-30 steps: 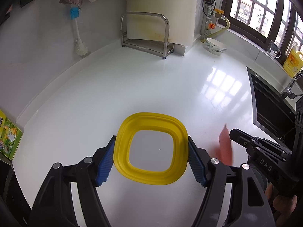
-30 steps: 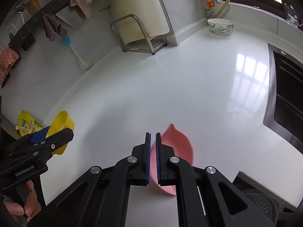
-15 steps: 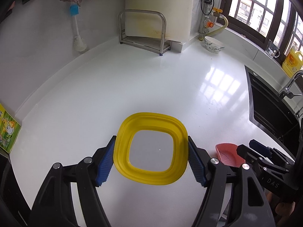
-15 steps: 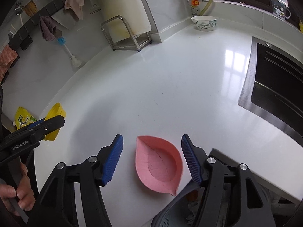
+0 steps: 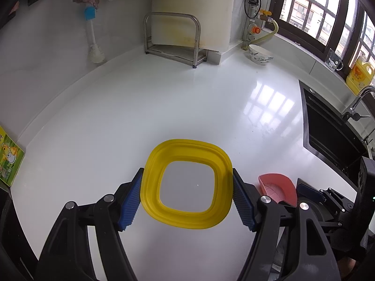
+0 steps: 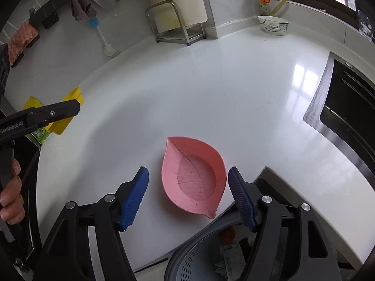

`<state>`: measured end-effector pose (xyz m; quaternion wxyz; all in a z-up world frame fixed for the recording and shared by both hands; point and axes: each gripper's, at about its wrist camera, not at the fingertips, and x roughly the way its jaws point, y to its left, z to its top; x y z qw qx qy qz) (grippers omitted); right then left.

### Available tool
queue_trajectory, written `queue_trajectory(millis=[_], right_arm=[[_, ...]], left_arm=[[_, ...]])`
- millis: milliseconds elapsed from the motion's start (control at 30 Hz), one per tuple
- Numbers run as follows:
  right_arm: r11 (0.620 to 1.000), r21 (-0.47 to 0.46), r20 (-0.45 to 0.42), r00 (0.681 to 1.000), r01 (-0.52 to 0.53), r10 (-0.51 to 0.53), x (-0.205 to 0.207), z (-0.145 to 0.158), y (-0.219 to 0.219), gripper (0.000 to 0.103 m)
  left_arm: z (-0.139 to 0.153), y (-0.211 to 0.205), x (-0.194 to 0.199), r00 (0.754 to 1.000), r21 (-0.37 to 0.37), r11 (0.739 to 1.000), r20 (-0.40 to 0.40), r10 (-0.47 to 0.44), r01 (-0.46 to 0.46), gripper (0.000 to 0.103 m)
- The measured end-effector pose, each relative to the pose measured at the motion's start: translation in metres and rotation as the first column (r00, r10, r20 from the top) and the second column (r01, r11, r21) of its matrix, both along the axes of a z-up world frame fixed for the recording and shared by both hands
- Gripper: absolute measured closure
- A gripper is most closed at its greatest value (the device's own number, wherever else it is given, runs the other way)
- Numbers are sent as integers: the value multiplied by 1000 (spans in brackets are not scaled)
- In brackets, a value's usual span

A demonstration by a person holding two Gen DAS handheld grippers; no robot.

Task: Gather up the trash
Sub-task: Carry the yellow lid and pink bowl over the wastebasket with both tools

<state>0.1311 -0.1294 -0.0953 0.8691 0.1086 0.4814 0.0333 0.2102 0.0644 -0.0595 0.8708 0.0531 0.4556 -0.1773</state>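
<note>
Both grippers tilted down over the countertop's near edge

The left gripper (image 5: pixel 187 200) has its blue pads pressed on either side of a yellow container (image 5: pixel 187 187). The right gripper (image 6: pixel 187 199) is spreading its jaws, pads apart and touching nothing; a hand (image 6: pixel 10 199) grips the left handle.

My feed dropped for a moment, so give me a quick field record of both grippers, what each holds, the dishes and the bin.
left gripper: shut on yellow dish
yellow dish: square, empty, held above the counter
right gripper: opening, fingers clear of pink dish
pink dish: leaf-shaped, empty, resting at the counter edge
bin: below the counter edge, trash inside
</note>
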Motion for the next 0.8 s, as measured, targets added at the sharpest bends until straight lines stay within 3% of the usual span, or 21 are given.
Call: queue_trajectory(millis=[233,467,500,800], right_arm=[[997,-26,-25,997,-75,74,7,-15,4,35],[986,-115,-15,992,-124,123,16,-25,11,36],[983,-123,-11,991,-135,134,16,-25,12,41],[984,-77,2,987,-159,160,10,-19,6,41]], left_arm=[[-1,5,-9,1000,9,1000,-7,15,-15,35],[-3,8,-17,999,8,999,-19,45,-45,35],[-4,9,-18,999,8,999,-20,48,-47,35],[-3,4,-34,997,8,998,-31,68,-67,35]])
